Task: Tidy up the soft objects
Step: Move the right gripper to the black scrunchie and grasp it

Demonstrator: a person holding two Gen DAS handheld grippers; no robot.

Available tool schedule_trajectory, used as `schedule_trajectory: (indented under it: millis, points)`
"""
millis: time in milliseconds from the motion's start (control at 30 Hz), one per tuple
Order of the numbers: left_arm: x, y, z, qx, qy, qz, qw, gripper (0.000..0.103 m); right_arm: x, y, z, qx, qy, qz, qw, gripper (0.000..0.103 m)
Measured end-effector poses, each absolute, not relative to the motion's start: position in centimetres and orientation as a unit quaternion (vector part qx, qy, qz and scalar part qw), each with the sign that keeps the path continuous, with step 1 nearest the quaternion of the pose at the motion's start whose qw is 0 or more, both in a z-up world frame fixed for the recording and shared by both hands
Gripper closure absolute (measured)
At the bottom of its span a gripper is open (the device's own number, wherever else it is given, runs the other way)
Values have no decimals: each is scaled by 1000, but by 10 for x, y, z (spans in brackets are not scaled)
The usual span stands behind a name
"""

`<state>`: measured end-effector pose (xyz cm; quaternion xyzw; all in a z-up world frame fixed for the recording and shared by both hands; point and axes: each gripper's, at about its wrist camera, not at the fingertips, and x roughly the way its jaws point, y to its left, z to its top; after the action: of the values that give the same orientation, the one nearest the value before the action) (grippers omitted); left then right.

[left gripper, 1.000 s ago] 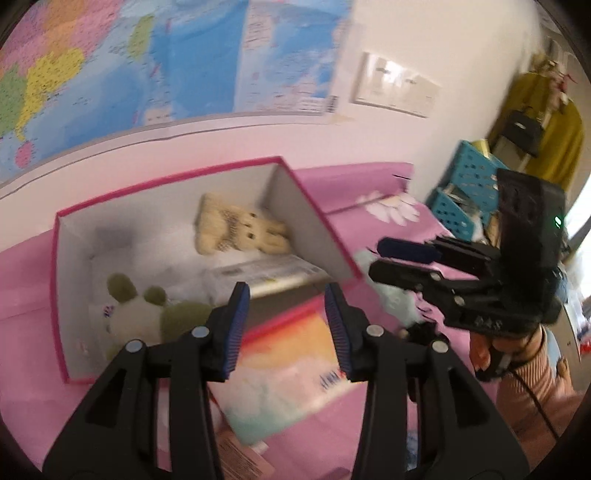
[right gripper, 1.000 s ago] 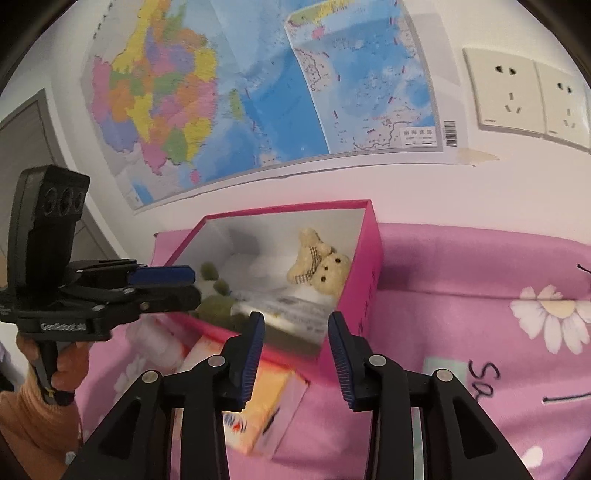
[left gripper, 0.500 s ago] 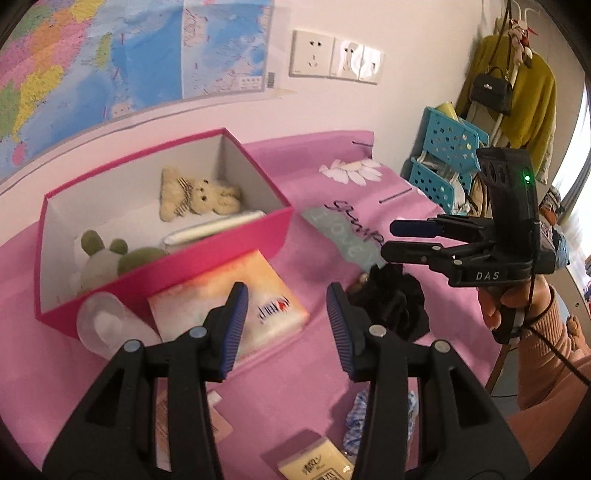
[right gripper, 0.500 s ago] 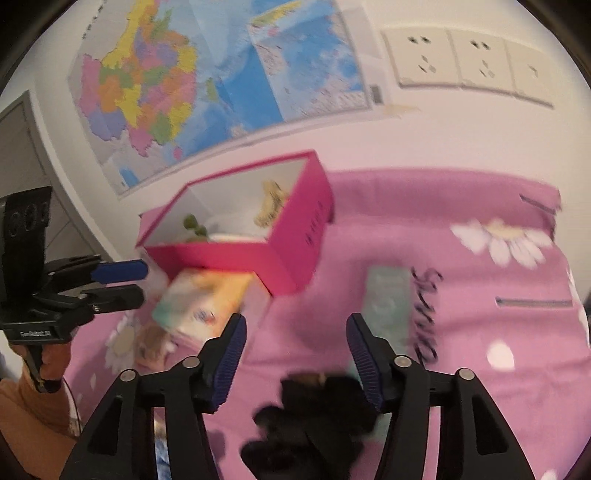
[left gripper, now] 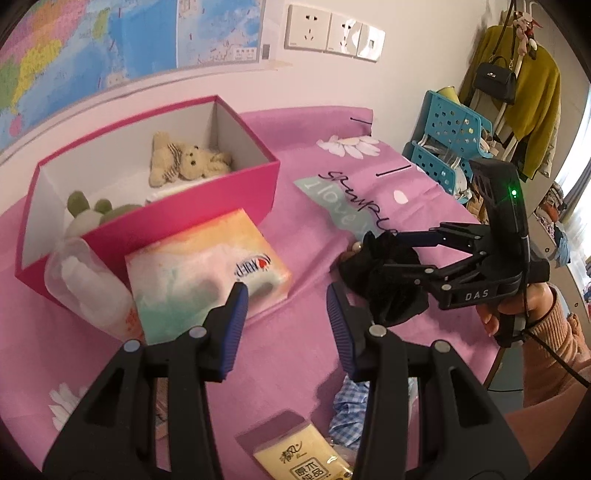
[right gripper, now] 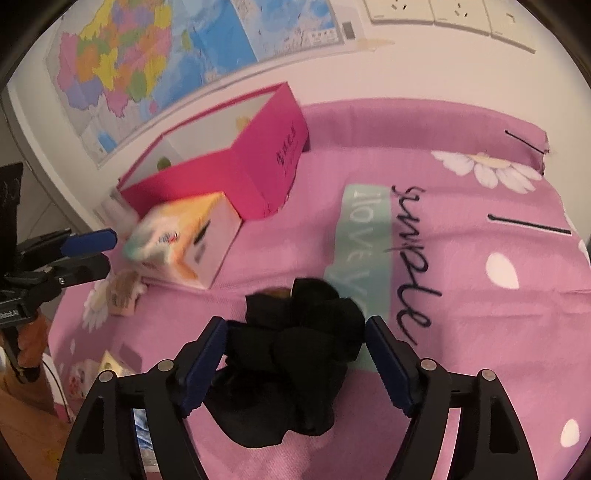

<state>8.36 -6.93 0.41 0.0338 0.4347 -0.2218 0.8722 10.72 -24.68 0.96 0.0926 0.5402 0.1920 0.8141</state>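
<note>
Straddling the black scrunchie [right gripper: 301,354], our right gripper [right gripper: 295,354] has just been spreading its jaws, and they stand wide with the cloth between them, the pads not pressing it. Our left gripper [left gripper: 284,325] hangs partly parted over bare pink cloth [left gripper: 303,369], holding nothing. Beyond its tips we see the tissue box [left gripper: 199,273], and behind that the pink box [left gripper: 207,206] with the teddy bear [left gripper: 188,162] inside.

I see a pale wall with colourful maps [left gripper: 110,48] and white sockets [left gripper: 334,33]; a turquoise rack [left gripper: 448,142] and hanging clothes [left gripper: 528,96] stand by a bright window.
</note>
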Motion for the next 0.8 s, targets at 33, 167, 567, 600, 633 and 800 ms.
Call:
schedule_trajectory:
  millis: [33,167,567,600,633,800]
  points:
    - [83,-70,2,34,438,-222,871,57,107,-245,8,93,542,193,812,25]
    - [82,-71,-5,31,448,-224,865,57,106,-238,4,90,541,201,812,29]
    - [77,-76,-25,11,475,-262,840,57,97,-228,25,98,511,215,827,87]
    - [76,-76,-26,9,476,-266,838,57,96,-224,29,96,506,220,829,89]
    - [75,-76,-27,6,479,-273,835,57,96,-222,32,94,503,223,829,89]
    - [70,-77,-35,-8,492,-297,818,57,93,-199,49,75,484,251,835,93]
